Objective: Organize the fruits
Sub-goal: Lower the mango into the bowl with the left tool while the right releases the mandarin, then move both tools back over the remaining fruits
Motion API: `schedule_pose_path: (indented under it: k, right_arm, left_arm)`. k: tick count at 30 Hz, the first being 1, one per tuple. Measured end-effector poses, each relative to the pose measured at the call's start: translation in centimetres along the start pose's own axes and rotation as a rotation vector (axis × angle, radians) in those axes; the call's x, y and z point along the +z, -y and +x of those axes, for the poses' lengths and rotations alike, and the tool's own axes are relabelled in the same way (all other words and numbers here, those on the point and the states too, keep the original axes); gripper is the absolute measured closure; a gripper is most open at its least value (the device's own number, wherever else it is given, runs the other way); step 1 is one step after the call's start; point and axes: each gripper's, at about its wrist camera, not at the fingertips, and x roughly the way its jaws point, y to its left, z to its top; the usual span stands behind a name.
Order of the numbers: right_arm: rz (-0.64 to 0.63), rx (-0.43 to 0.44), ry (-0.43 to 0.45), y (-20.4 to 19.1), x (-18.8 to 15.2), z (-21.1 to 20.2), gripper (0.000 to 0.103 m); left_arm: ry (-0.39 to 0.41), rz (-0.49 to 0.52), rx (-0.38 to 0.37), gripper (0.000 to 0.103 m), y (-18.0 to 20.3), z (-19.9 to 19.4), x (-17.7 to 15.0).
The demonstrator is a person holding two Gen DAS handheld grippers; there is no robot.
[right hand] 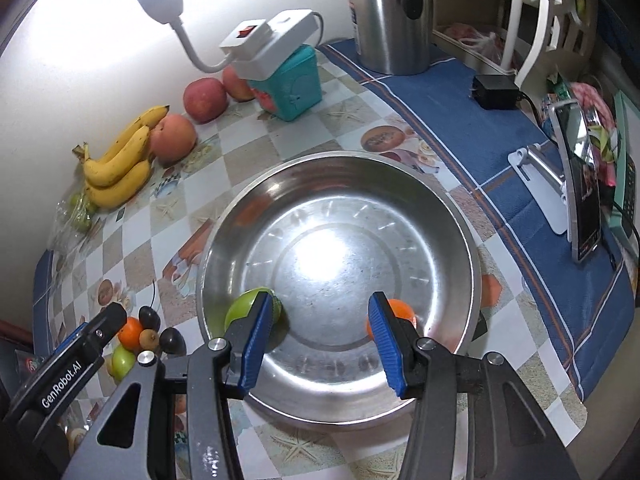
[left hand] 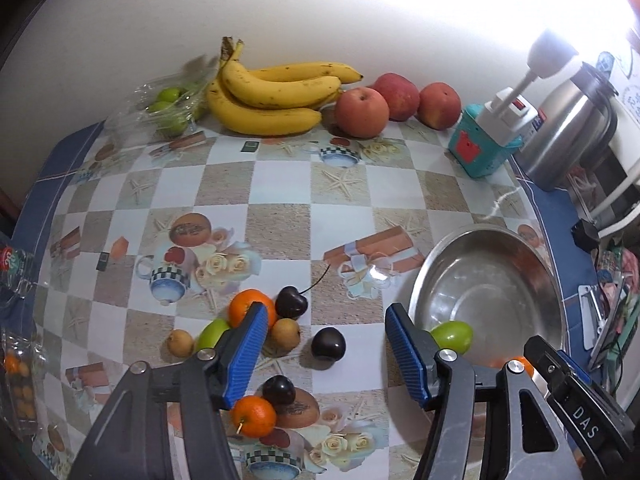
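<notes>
We find both grippers, left (left hand: 324, 344) and right (right hand: 318, 336), parted and empty; two fruits lie in the bowl (right hand: 460, 216), the rest (left hand: 256, 332) clustered on the table. The cluster is tight (cherries touching oranges), so we judge a careless grab may nudge neighbours rolling.

Home kitchen table — patterned oilcloth (left hand: 280, 216); kettle (right hand: 390, 12); fruit.
</notes>
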Motion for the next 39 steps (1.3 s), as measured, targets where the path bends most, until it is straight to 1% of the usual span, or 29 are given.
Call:
schedule_pose_path:
  k: [1, 3, 4, 5, 6, 8, 9, 11, 13, 21, 23, 24, 33, 39]
  right_arm:
    - [-0.001, -0.002, -0.001, 0.0, 0.0, 0.0, 0.052]
    - [-0.002, -0.004, -0.007, 0.0, 0.0, 0.3, 0.052]
    - [-0.004, -0.005, -0.010, 0.0, 0.0, 0.4, 0.045]
    - [-0.005, -0.008, -0.013, 0.0, -0.1, 0.6, 0.034]
    - [-0.008, -0.011, -0.017, 0.0, -0.1, 0.7, 0.032]
    - [-0.008, -0.010, -0.021, -0.1, -0.1, 0.9, 0.030]
    - [-0.010, -0.010, -0.022, -0.1, -0.1, 0.9, 0.030]
    - [-0.017, -0.017, -0.025, -0.2, -0.1, 1.1, 0.024]
    - [-0.022, -0.022, -0.026, -0.2, -0.2, 1.2, 0.024]
    - [-0.038, -0.028, -0.032, -0.3, -0.3, 1.6, 0.022]
    - [-0.041, -0.035, -0.028, -0.4, -0.3, 1.6, 0.007]
    - [-0.043, -0.040, -0.021, -0.4, -0.3, 1.6, 0.006]
    - [-0.057, -0.035, -0.006, -0.6, -0.2, 1.5, 0.005]
    - [-0.055, -0.030, -0.009, -0.8, -0.2, 1.6, 0.005]
  left_arm:
    - [-0.003, -0.005, 0.001, 0.035, -0.1, 0.1, 0.0]
    - [-0.012, -0.012, 0.010, 0.029, -0.3, 0.3, -0.1]
    - [-0.016, -0.012, 0.015, 0.027, -0.3, 0.4, -0.1]
    - [-0.021, -0.014, 0.022, 0.020, -0.4, 0.6, -0.2]
    - [-0.029, -0.016, 0.031, 0.012, -0.4, 0.9, -0.3]
    - [-0.050, -0.023, 0.051, 0.005, -0.6, 1.5, -0.5]
    - [-0.058, -0.026, 0.055, 0.004, -0.7, 1.8, -0.5]
    - [-0.072, -0.033, 0.057, 0.003, -0.8, 2.2, -0.7]
    - [-0.080, -0.040, 0.063, 0.000, -0.9, 2.5, -0.8]
    - [-0.076, -0.048, 0.089, 0.000, -1.2, 2.8, -0.9]
    - [-0.078, -0.043, 0.092, 0.000, -1.2, 2.9, -0.9]
    - [-0.078, -0.040, 0.093, 0.000, -1.2, 2.9, -1.0]
    - [-0.053, -0.025, 0.100, 0.000, -1.4, 2.2, -1.0]
    - [-0.027, -0.023, 0.109, 0.000, -2.6, 1.1, -0.8]
